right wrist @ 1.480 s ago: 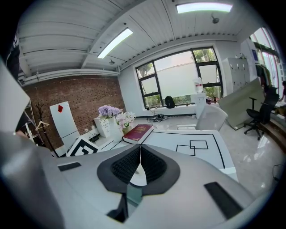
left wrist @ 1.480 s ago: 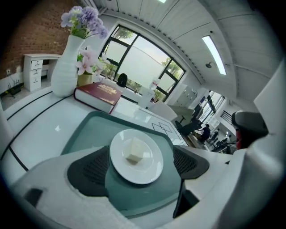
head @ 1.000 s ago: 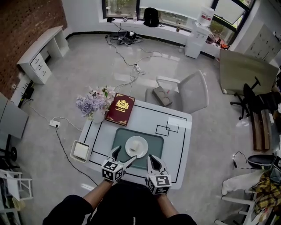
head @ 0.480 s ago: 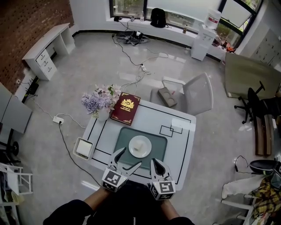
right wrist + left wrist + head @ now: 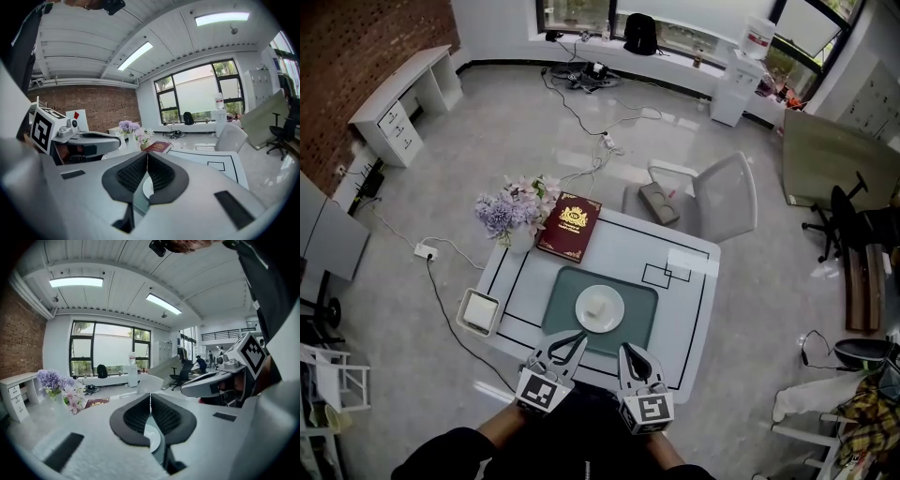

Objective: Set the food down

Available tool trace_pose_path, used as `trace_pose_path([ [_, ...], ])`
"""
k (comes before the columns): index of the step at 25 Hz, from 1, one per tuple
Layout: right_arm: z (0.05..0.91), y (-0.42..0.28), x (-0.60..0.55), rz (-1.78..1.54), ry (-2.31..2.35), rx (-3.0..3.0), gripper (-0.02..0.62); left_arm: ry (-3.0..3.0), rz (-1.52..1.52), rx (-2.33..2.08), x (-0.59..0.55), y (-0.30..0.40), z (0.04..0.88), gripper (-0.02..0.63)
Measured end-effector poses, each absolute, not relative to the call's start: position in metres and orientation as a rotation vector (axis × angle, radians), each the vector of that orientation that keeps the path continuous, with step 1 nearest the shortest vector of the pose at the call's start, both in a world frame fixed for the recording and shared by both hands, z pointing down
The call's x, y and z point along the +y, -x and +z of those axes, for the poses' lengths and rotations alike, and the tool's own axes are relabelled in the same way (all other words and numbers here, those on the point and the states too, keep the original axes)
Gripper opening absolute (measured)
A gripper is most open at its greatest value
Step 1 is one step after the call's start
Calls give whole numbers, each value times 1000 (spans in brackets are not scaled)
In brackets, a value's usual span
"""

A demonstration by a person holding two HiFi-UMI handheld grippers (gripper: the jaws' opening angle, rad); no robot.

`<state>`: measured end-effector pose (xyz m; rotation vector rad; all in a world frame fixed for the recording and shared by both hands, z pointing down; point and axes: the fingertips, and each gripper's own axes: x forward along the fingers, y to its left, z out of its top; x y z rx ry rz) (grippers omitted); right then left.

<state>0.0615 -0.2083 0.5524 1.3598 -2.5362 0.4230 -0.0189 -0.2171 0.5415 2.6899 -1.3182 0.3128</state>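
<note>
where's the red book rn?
Head view: the red book lies at the far-left corner of the table, beside the flowers, just beyond the green mat.

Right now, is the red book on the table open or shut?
Shut. The red book lies flat beside the flowers, with its gold-printed cover facing up and no pages showing.

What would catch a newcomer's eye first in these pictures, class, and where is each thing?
The white plate with a pale piece of food sits on the green mat mid-table. A red book and a bunch of flowers mark the far left corner. Near the front edge hover the left gripper, its fingers just closed on nothing, and the right gripper, also shut.
</note>
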Motion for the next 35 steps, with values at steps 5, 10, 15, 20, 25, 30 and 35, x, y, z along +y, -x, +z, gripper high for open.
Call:
trace_pose_path([
  [5,549,-63,-201,402,-1355,-2543,9,-2730,310,-1250,-205,13,539,6],
  [10,550,-67,-202,399,-1355,-2525,9,-2743,317,-1200,-193,4,543,5],
  [15,552,-69,-203,409,-1351,-2522,9,-2722,310,-1174,-193,1,547,6],
  [20,546,-69,-207,407,-1359,-2528,9,-2707,314,-1173,-198,1,547,6],
  [25,547,-71,-209,409,-1351,-2525,9,-2705,319,-1170,-203,-1,547,6],
  [30,536,-71,-216,408,-1379,-2538,9,-2705,334,-1152,-204,-6,549,6],
  [35,545,-74,-213,416,-1351,-2531,9,-2700,333,-1138,-202,-9,552,6],
])
